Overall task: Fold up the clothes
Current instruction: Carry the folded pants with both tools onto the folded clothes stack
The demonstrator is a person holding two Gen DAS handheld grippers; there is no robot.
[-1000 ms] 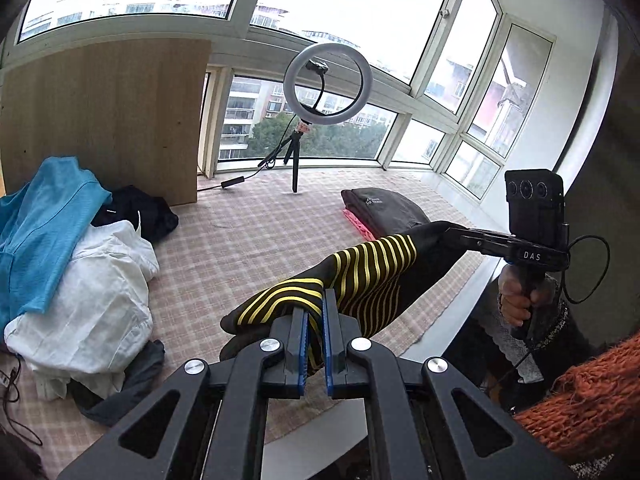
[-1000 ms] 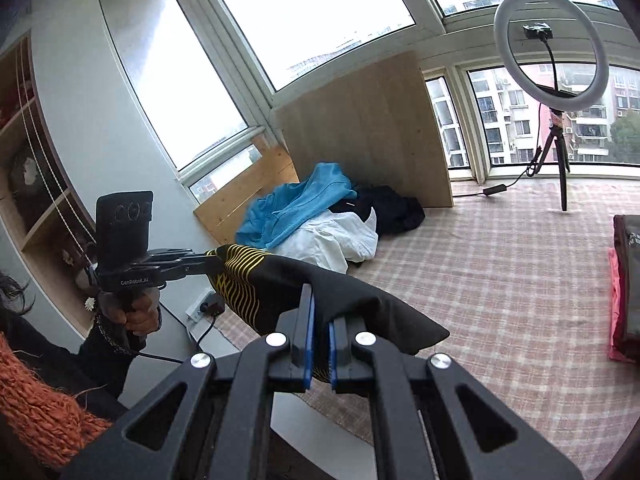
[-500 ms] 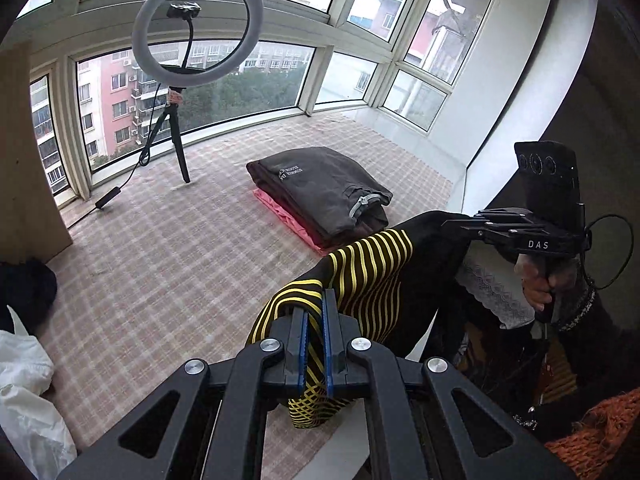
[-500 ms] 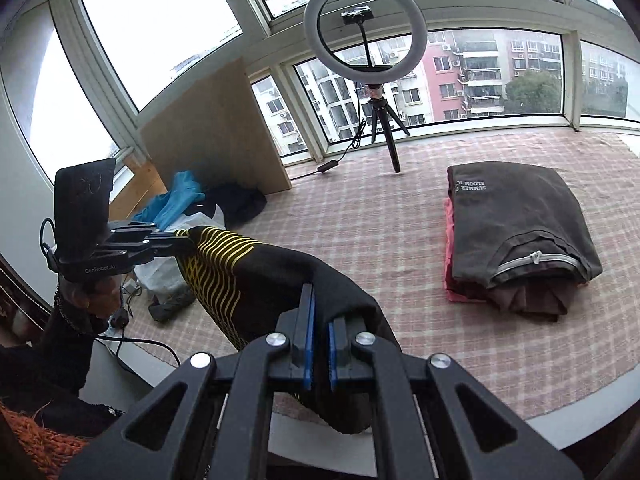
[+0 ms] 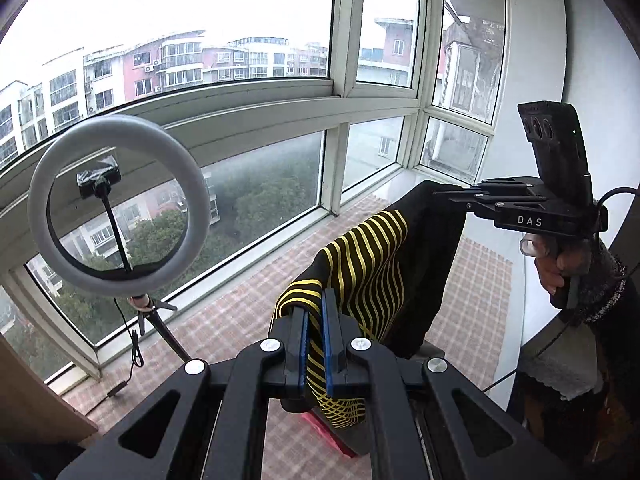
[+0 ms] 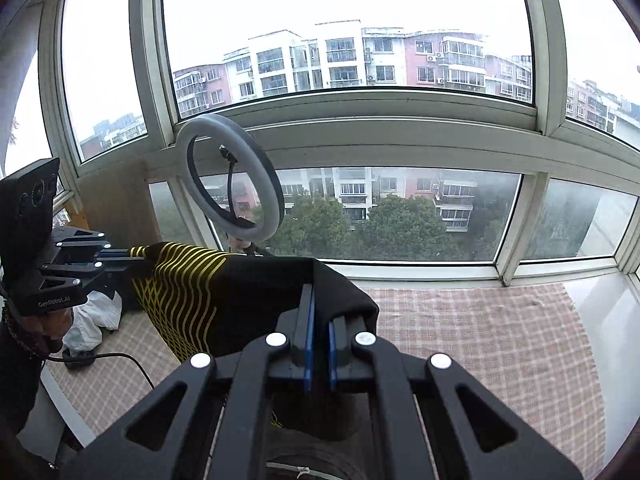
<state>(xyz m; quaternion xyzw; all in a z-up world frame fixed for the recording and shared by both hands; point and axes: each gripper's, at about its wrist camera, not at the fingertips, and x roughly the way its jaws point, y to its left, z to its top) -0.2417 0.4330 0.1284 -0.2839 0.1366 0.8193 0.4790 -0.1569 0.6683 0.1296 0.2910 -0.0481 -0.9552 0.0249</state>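
Above the checked mat (image 6: 472,328) on the window platform, a black garment with yellow stripes (image 5: 372,264) hangs stretched between the two grippers, clear of the surface. The left gripper (image 5: 314,344) has its blue pads pressed together on the striped end of the cloth, and the right gripper (image 6: 318,344) is likewise clamped on the plain black end; in the left wrist view the right gripper (image 5: 460,196) shows at the far right, its tips pinching the garment's upper corner.

Compared with half a second ago, both cameras have tipped upward: the windows and the apartment blocks outside now fill most of each view, where before the mat and the folded pile took the middle. The garment is held higher and hangs more steeply from the right gripper down to the left. The folded dark clothes have dropped almost out of sight; only a pink edge (image 5: 324,432) shows under the left gripper, and a dark fold (image 6: 312,460) below the right one.

The ring light (image 5: 120,208) stands on its tripod at the left near the glass. A white garment (image 6: 94,316) lies at the far left by a wooden board (image 6: 116,204).
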